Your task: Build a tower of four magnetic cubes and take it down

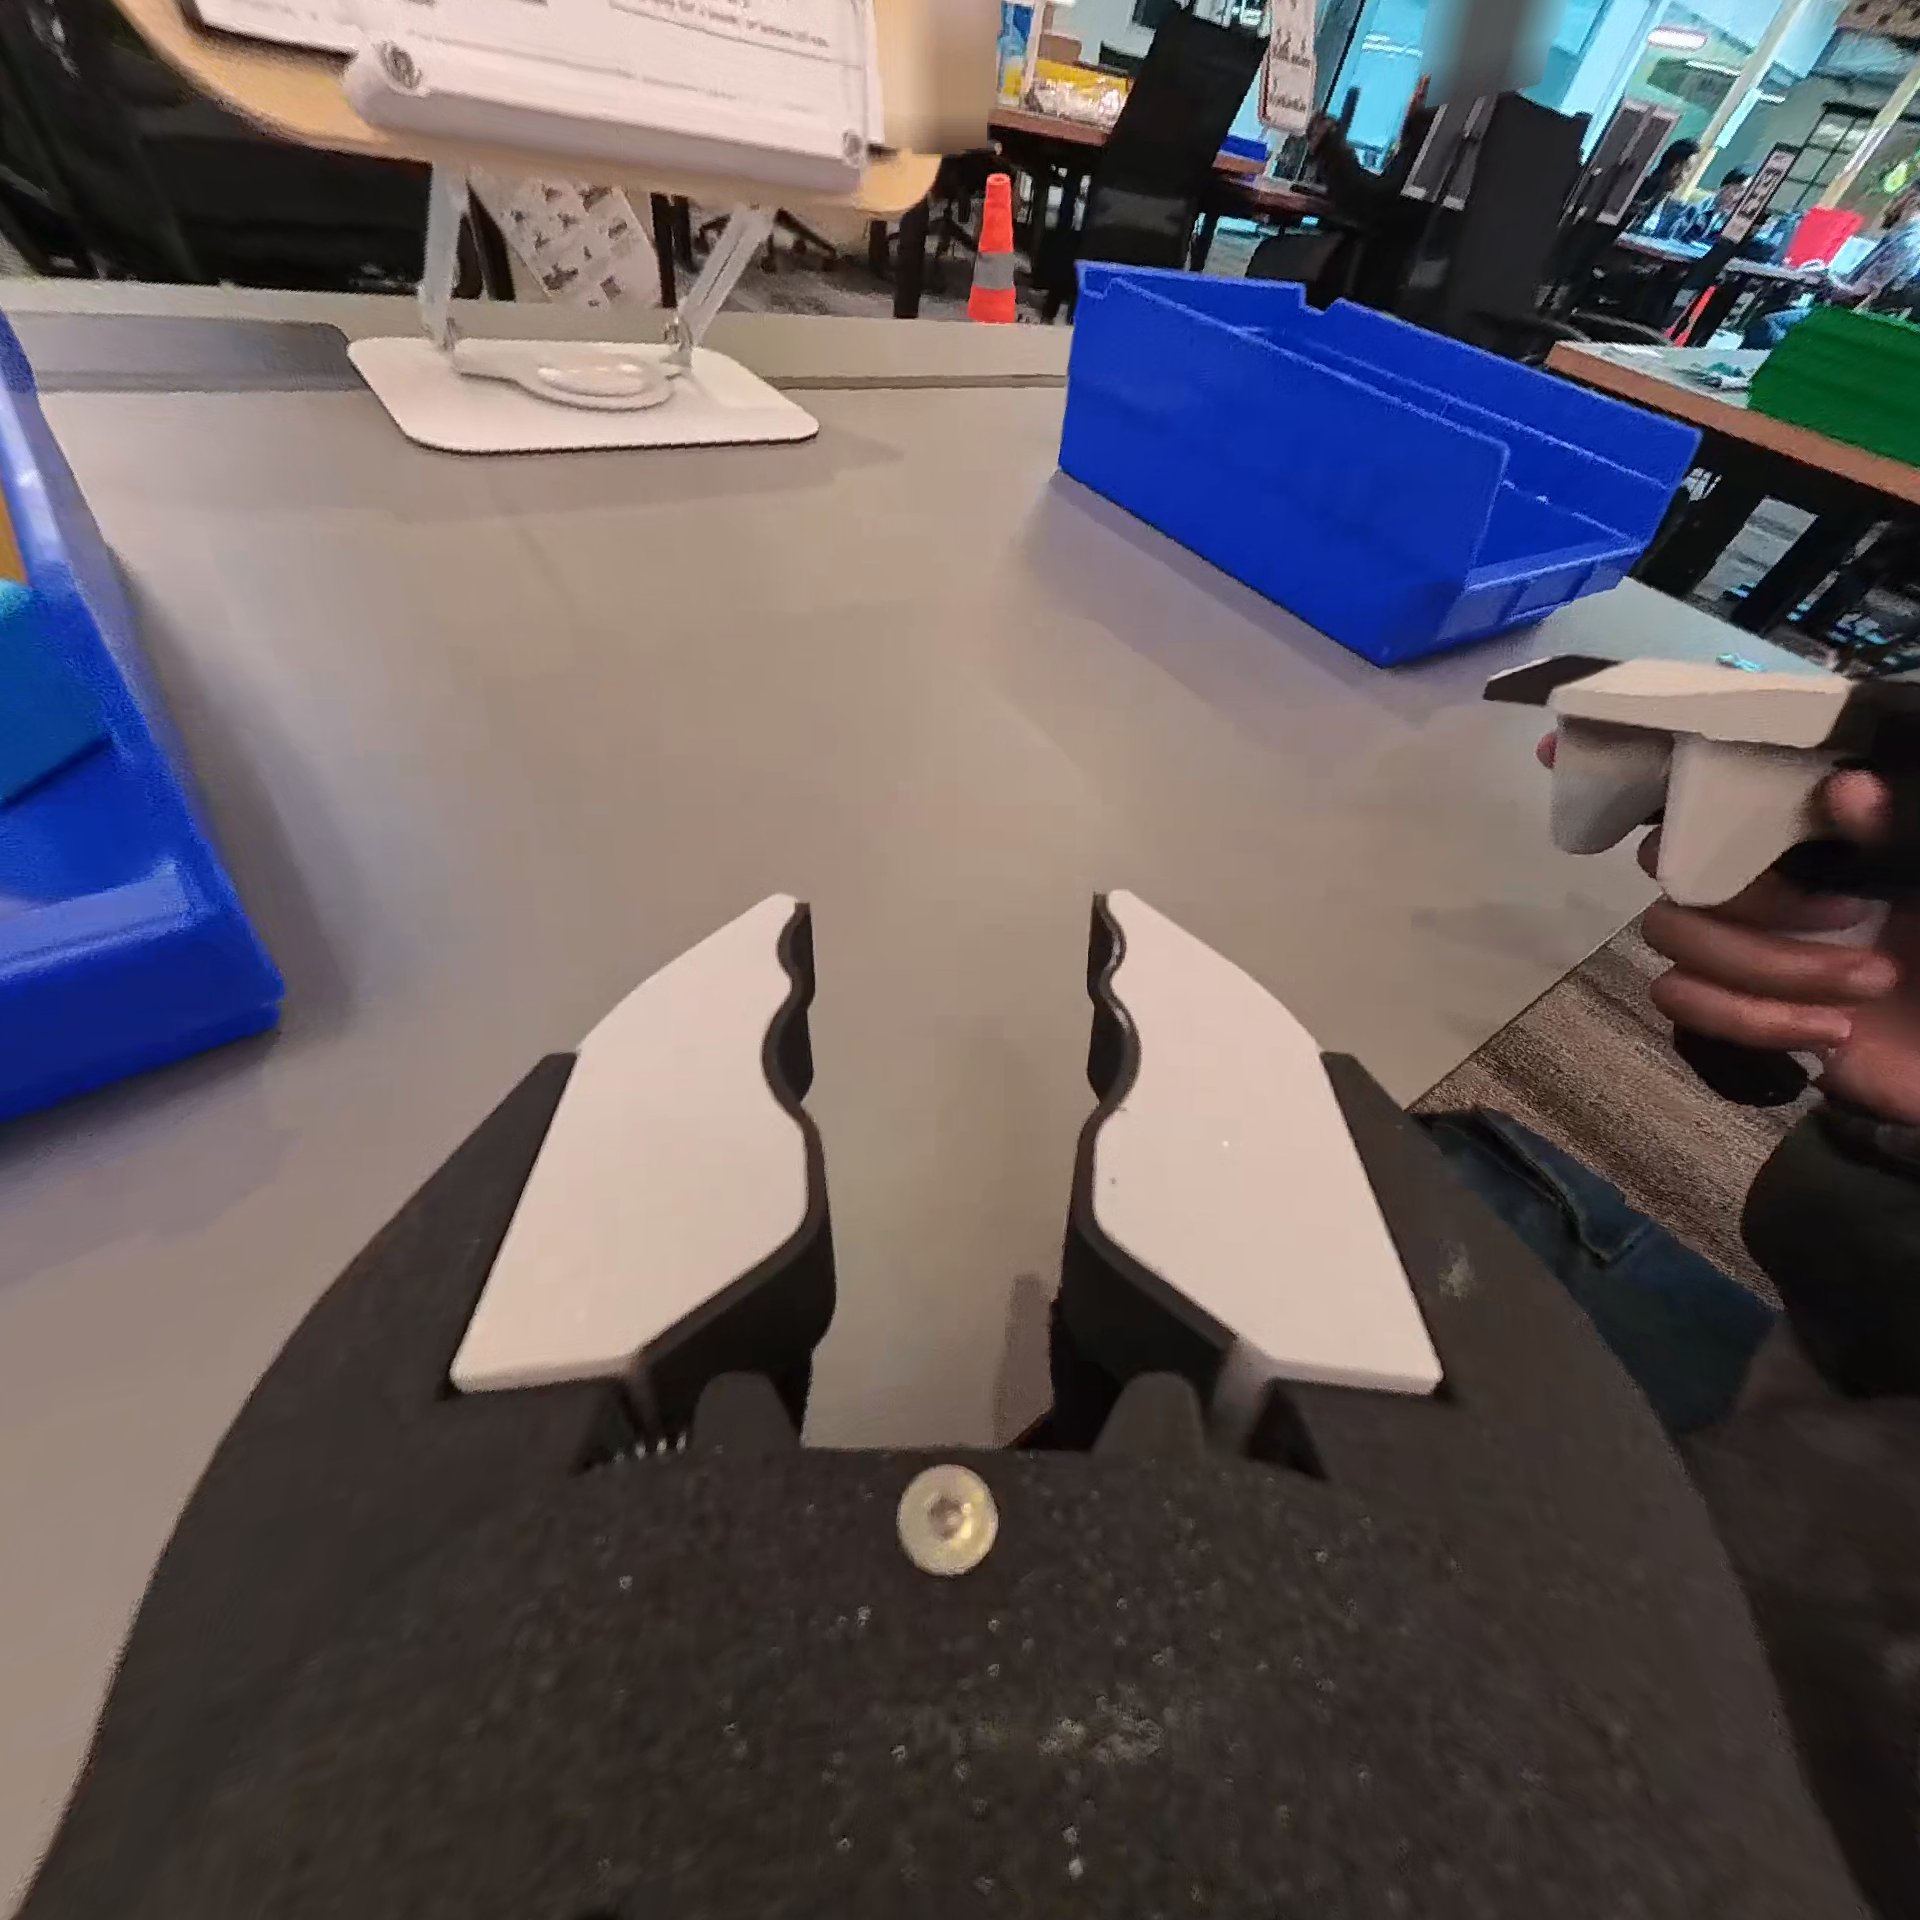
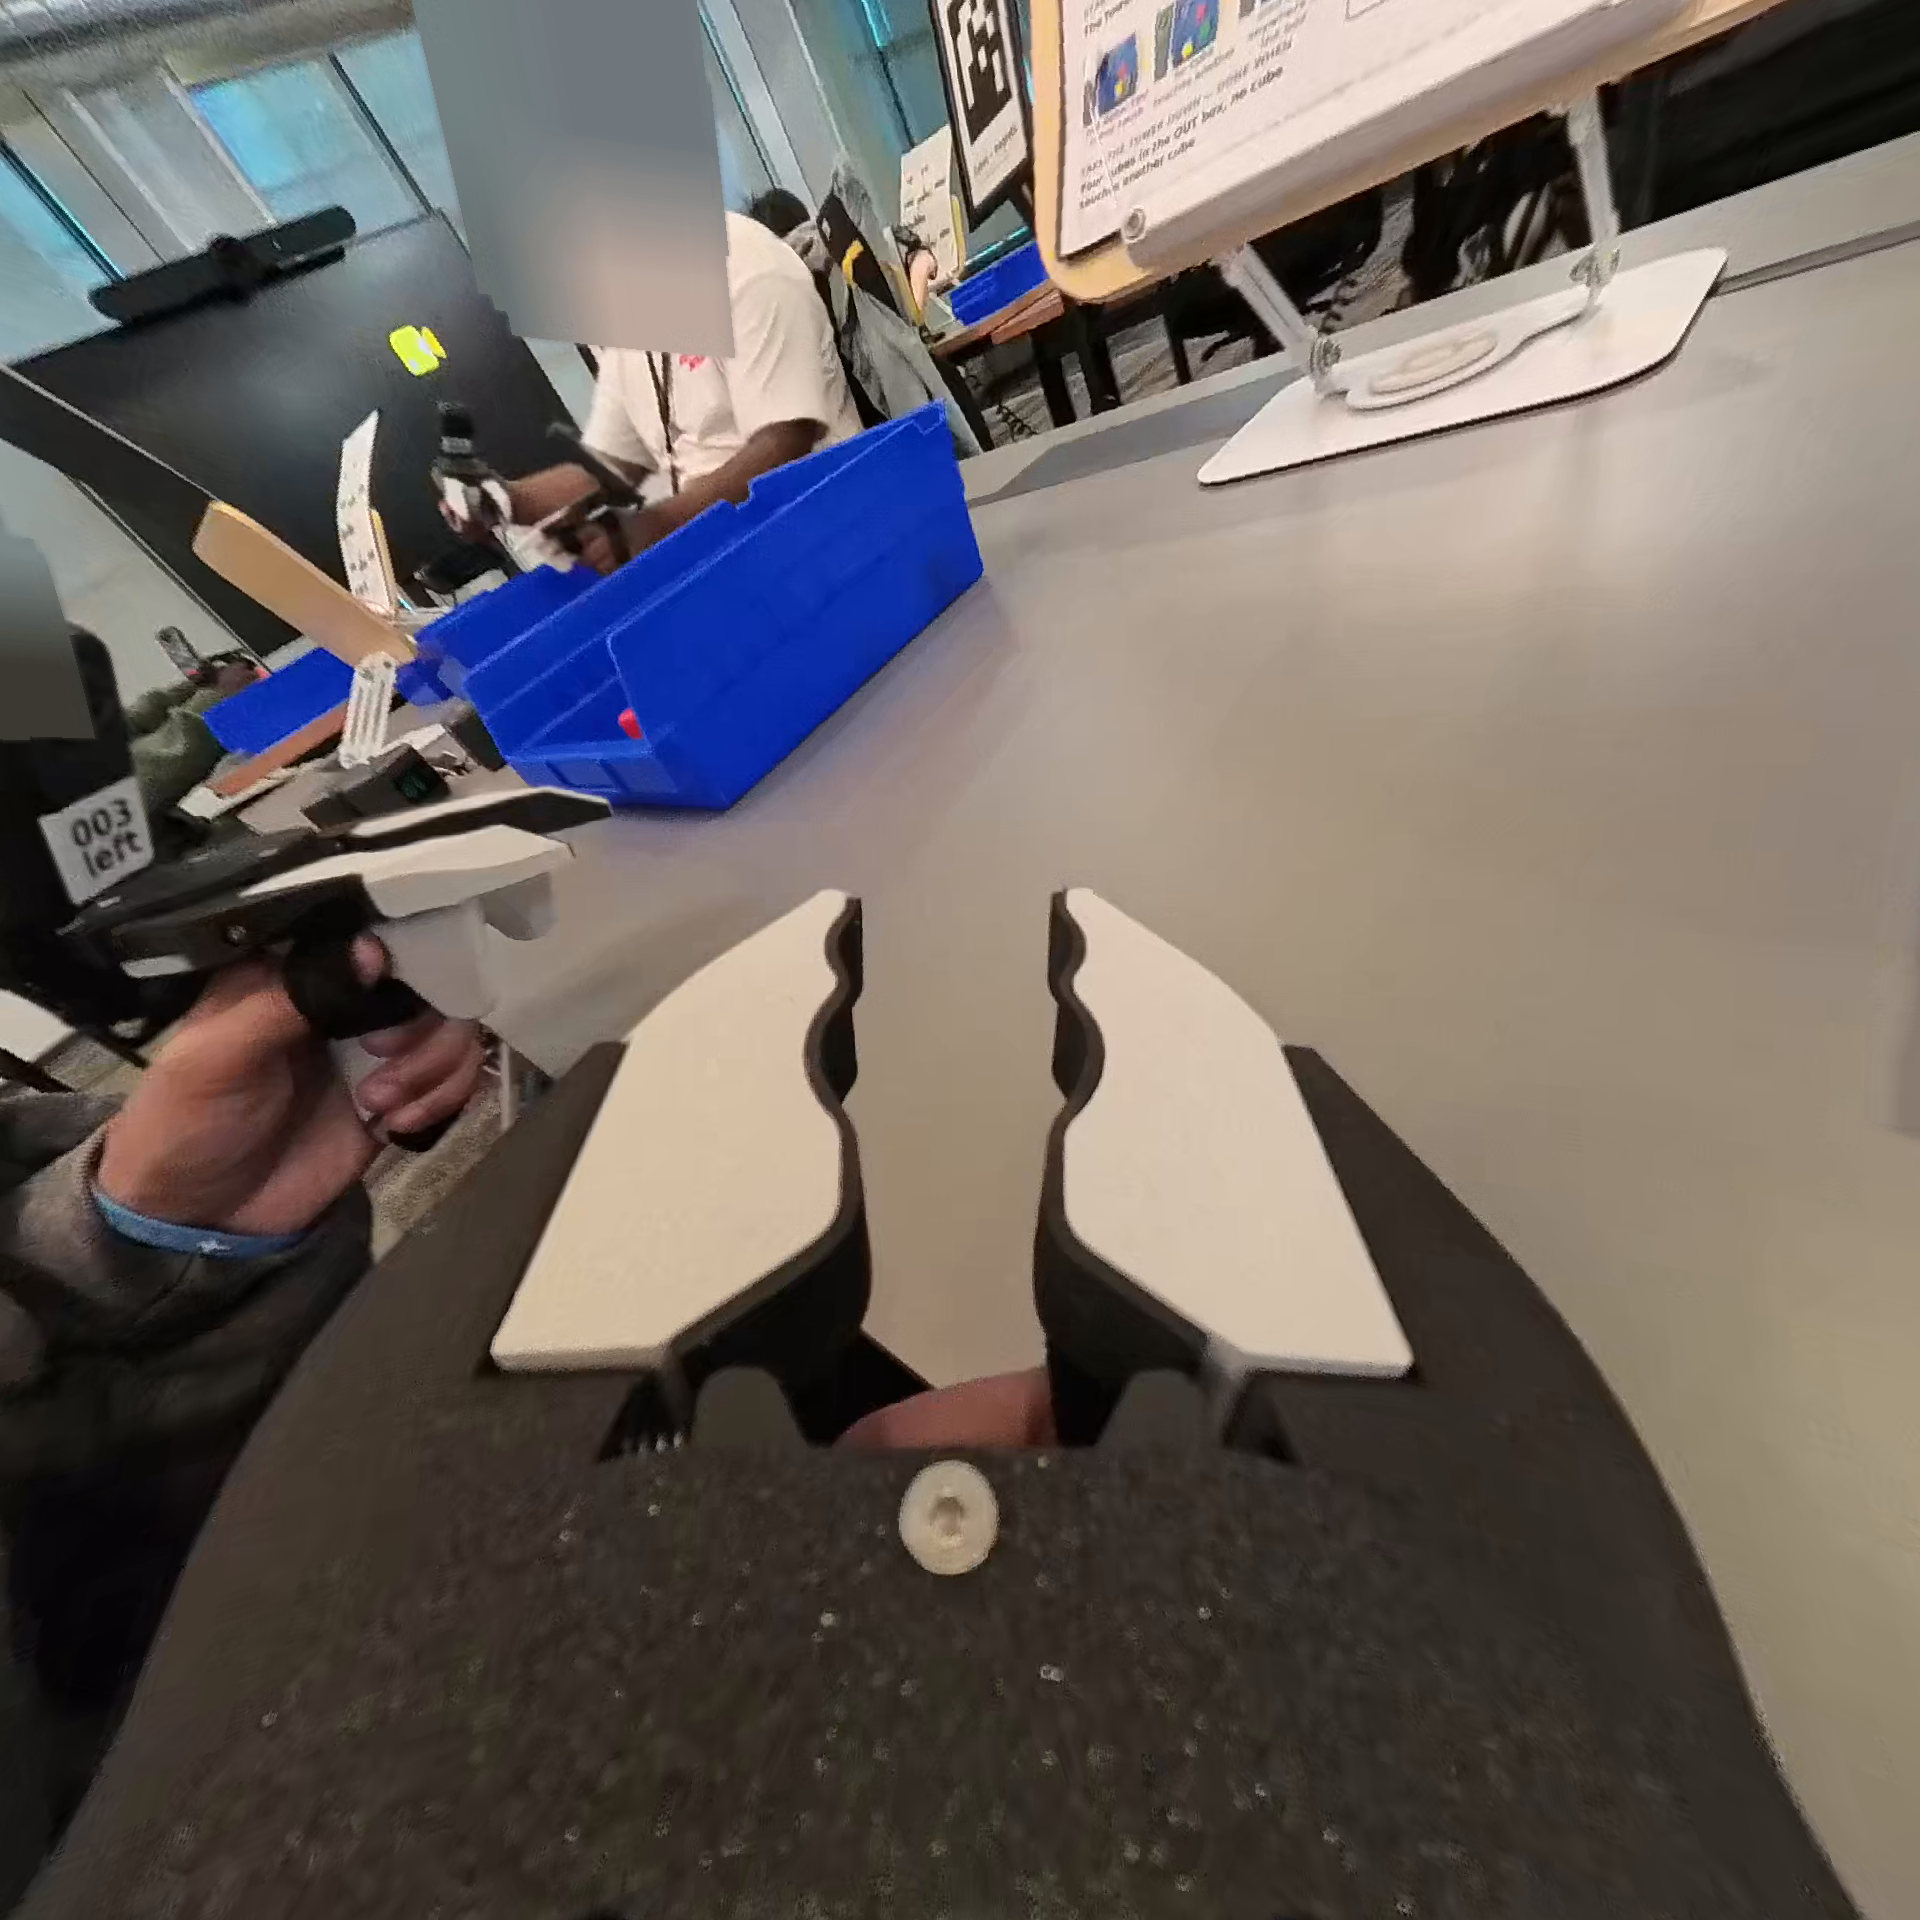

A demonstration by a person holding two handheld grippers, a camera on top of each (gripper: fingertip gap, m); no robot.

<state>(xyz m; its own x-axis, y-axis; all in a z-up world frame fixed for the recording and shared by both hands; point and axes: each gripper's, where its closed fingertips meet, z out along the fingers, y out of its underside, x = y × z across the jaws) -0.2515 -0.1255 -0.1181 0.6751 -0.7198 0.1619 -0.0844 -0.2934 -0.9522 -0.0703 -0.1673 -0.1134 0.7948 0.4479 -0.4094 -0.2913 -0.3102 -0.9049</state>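
Both my left gripper (image 1: 951, 914) and right gripper (image 2: 956, 904) hung open, empty, over the table (image 1: 831, 675); cubes probably light, rigid, best pinched across flat sides.

We see a grey table (image 1: 623, 665) filling mid-frame, wooden desks (image 1: 1714, 405) and black chairs (image 1: 1174, 135) upper right, and bright windows (image 2: 260, 114) upper left.

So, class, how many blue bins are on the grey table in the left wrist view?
2. The left bin sits near on the table, the right bin farther back. More may lie out of frame.
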